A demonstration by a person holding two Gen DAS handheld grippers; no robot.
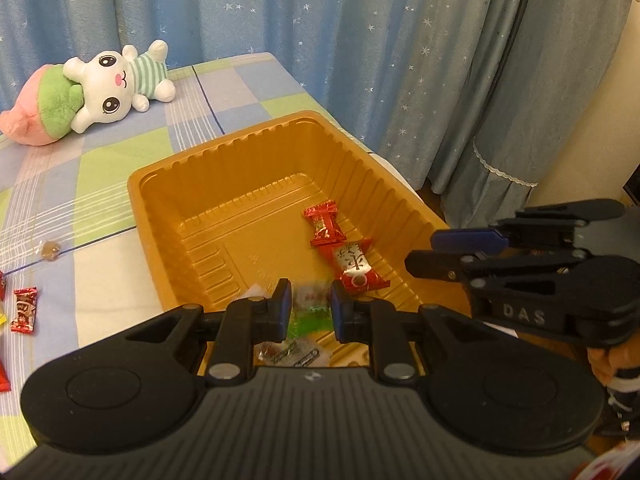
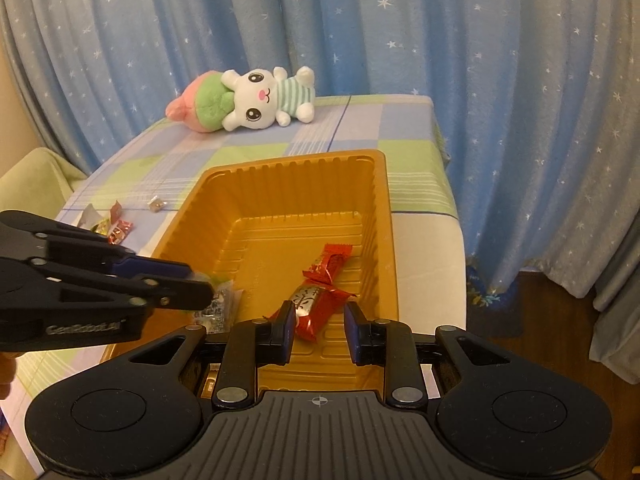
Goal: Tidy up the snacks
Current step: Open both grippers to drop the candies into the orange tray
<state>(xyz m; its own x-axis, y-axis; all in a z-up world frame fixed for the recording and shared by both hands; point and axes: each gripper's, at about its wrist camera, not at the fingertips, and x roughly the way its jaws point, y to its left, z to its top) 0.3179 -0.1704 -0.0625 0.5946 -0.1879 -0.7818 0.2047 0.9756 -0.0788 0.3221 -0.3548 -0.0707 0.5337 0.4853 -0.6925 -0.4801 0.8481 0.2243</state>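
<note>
- Two red-wrapped candies (image 2: 320, 292) lie end to end on the floor of the gold tray (image 2: 384, 216), toward its 3 o'clock wall in the right wrist view; a few clear and green packets sit by the near wall at about 7 o'clock.
- One small green-and-white snack packet (image 1: 311, 312) sits between the pads of the left gripper (image 1: 311, 308), which is closed on it over the tray's near edge.
- Each piece looks very light, judging by size, with crinkly film that gives under pressure; the twisted ends are flimsy and likely to slip, so the firmer middle of the body is the better place to pinch.
- Glossy foil may slide between smooth pads, so a squeeze across the narrow width should hold best.
- Right gripper (image 2: 320, 328) hovers low over the tray with its fingers nearly together and nothing between them; the nearer red candy lies just beyond its tips.
- Several more wrapped sweets (image 1: 24, 308) wait on the checked tablecloth (image 1: 120, 152) at 9 o'clock of the tray in the left wrist view, one small brown candy (image 1: 50, 249) lying apart from them.
- Farther out, at 11 o'clock, a plush rabbit (image 1: 120, 80) rests against the blue star curtain (image 1: 360, 40).
</note>
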